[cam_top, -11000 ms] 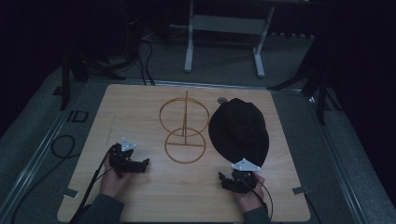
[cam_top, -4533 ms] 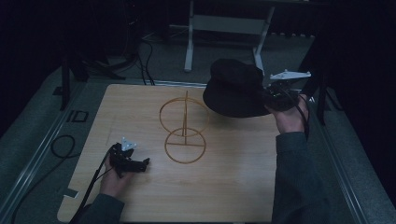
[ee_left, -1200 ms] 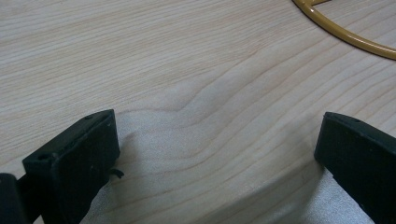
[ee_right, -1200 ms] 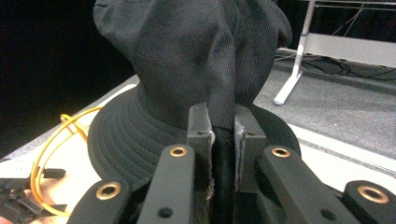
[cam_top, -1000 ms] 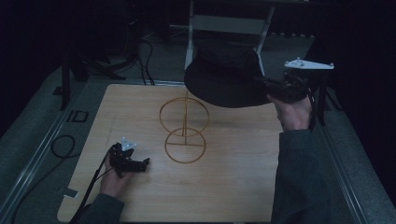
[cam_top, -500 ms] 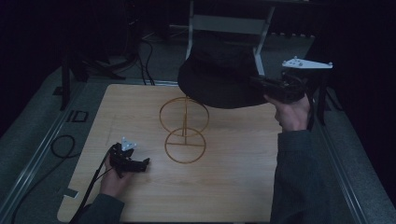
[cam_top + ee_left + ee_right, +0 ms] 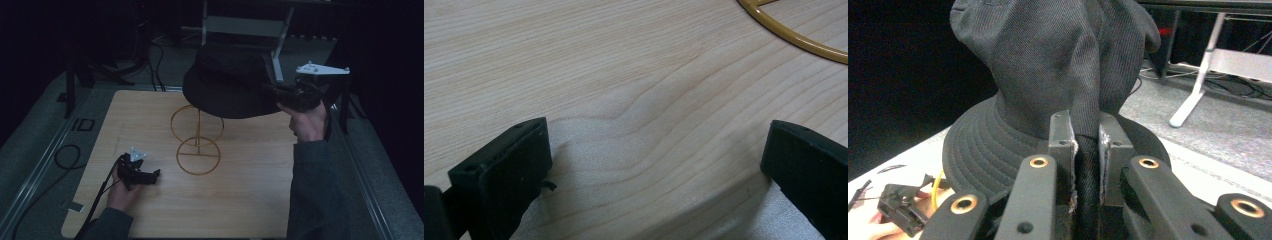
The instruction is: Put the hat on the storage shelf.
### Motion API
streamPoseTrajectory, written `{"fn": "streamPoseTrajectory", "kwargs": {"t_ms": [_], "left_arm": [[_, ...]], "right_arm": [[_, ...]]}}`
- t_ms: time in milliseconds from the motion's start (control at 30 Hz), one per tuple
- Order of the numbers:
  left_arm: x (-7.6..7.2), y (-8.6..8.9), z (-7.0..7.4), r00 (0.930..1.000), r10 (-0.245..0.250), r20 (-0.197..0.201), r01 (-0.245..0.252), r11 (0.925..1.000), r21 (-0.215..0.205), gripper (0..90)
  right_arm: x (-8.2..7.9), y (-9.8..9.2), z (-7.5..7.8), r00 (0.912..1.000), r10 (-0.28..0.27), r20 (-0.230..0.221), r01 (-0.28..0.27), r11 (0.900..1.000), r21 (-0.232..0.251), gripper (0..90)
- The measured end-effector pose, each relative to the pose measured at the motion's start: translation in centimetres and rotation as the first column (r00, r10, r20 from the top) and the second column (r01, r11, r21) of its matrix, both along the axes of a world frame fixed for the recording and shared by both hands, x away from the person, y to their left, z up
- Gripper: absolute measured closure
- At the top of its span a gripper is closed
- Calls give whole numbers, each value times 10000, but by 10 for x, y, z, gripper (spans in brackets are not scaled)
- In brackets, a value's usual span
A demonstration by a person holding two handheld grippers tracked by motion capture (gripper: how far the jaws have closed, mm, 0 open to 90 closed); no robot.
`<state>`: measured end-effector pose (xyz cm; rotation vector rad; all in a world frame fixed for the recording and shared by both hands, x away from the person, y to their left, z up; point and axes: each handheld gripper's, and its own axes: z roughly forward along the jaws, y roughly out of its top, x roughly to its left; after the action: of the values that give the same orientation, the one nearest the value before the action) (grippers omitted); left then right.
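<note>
High view: right gripper (image 7: 272, 94) raised over table's (image 7: 250, 200) far right part, clamped on brim of black hat (image 7: 225, 82); hat hangs in air above gold wire stand (image 7: 197, 140), apart from it. Left gripper (image 7: 145, 176) rests on table near front left, well apart from stand. "ID" mark on mat (image 7: 83, 124) left of table.

Left gripper view: jaws wide apart, bare wood between, stand's base ring (image 7: 794, 35) at top right.

Right gripper view: jaws pinched tight on hat (image 7: 1048, 75) fabric. No brand readable.
</note>
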<state>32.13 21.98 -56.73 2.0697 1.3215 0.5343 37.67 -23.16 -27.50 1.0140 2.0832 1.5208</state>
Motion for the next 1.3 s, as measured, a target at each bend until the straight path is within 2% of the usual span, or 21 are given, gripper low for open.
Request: {"fn": "streamPoseTrajectory", "kwargs": {"t_ms": [567,1300], "left_arm": [[0,0,0,10000,-1,-2,1,10000,-3,3],[0,0,0,10000,-18,-11,18,10000,-16,3]], "right_arm": [[0,12,-11,9982,597,-58,-596,9981,141,803],[-2,25,-15,9934,1149,-33,-1148,9931,255,803]]}}
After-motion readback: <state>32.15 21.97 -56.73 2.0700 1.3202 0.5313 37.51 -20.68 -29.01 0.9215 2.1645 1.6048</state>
